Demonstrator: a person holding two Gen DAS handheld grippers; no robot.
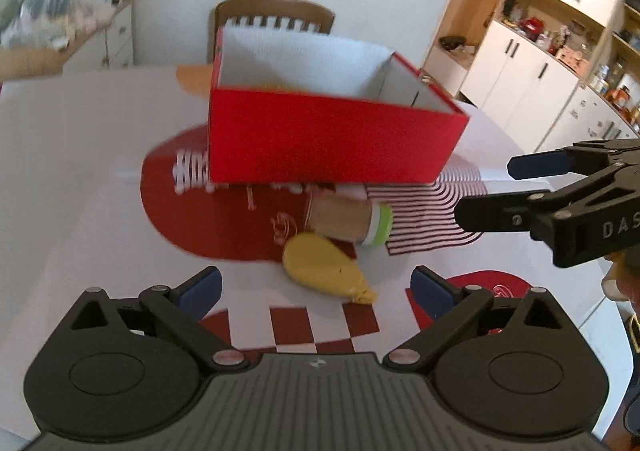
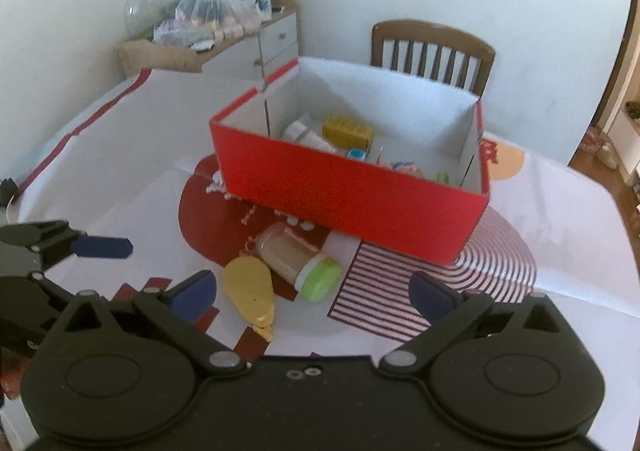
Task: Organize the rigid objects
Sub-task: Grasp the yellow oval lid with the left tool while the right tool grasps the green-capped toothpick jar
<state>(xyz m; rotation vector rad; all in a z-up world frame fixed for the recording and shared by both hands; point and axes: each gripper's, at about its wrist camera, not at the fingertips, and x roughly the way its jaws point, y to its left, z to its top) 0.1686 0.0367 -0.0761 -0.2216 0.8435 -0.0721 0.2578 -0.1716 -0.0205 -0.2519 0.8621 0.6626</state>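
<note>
A red open box [image 1: 320, 143] [image 2: 352, 187] stands on the table and holds several small items, among them a yellow toy [image 2: 347, 129] and a white bottle [image 2: 306, 137]. In front of it lie a clear jar with a green lid [image 1: 348, 223] [image 2: 298, 257] on its side and a yellow pear-shaped object [image 1: 324, 269] [image 2: 250, 285]. My left gripper [image 1: 316, 285] is open and empty, just short of the yellow object. My right gripper [image 2: 314, 291] is open and empty, near the jar; it also shows in the left wrist view [image 1: 500, 187].
The table [image 1: 72, 171] wears a white cloth with red prints. A wooden chair [image 2: 434, 47] stands behind the box. A white drawer unit with bags [image 2: 208, 23] stands at the wall. Kitchen cabinets [image 1: 532, 63] are at the far right.
</note>
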